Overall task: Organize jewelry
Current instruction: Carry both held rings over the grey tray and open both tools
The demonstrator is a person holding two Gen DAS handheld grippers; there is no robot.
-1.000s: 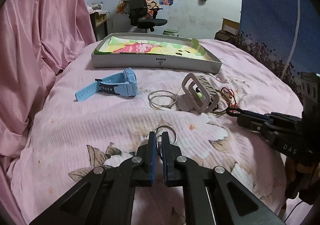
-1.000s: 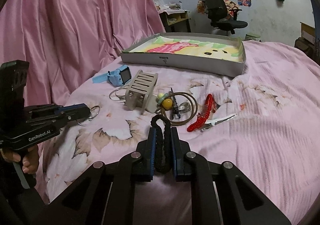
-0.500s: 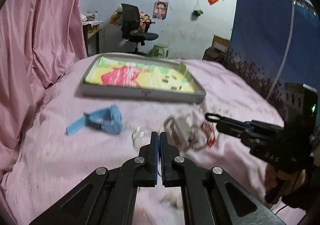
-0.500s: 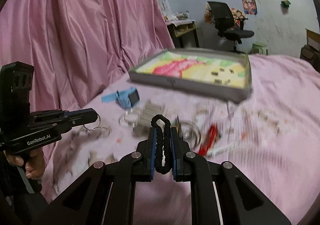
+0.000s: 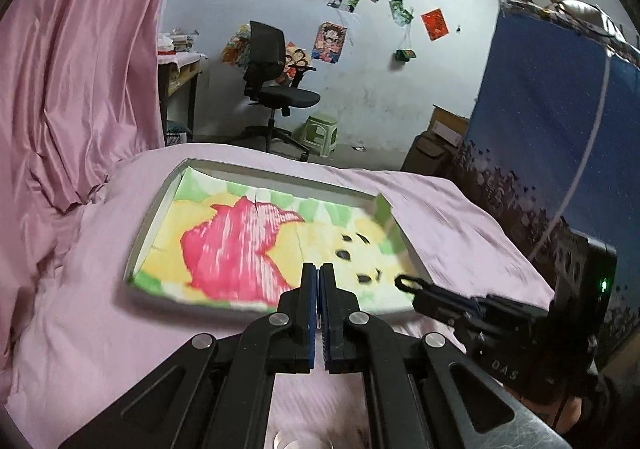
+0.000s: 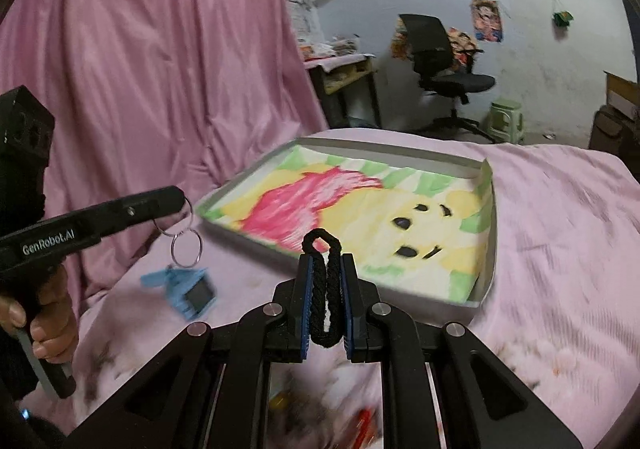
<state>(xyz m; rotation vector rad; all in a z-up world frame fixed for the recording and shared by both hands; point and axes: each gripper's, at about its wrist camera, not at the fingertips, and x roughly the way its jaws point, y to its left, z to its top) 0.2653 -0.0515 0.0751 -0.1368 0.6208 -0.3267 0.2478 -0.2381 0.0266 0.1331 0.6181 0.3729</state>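
Note:
My left gripper (image 5: 319, 269) is shut on linked silver rings (image 6: 186, 245). In the right wrist view they dangle from its tip (image 6: 180, 197), left of the tray; in the left wrist view only a thin wire shows between the pads. My right gripper (image 6: 326, 261) is shut on a black braided cord (image 6: 325, 289), whose loop sticks out past the fingertips. Both grippers hover at the near edge of a shallow grey tray (image 5: 144, 233) lined with a pink, yellow and green drawing. In the left wrist view the right gripper (image 5: 402, 283) reaches in from the right.
A blue watch (image 6: 192, 289) lies on the pink bedspread below the rings. A red piece (image 6: 364, 421) shows blurred at the bottom edge. A pink curtain (image 5: 68, 69) hangs on the left and a blue panel (image 5: 552, 121) stands on the right. An office chair (image 5: 272, 89) and a green stool (image 5: 320, 129) stand beyond the bed.
Both grippers have risen and moved forward to the tray. The left one closed on the silver rings and lifted them off the bed. The pile of jewelry has dropped out of view.

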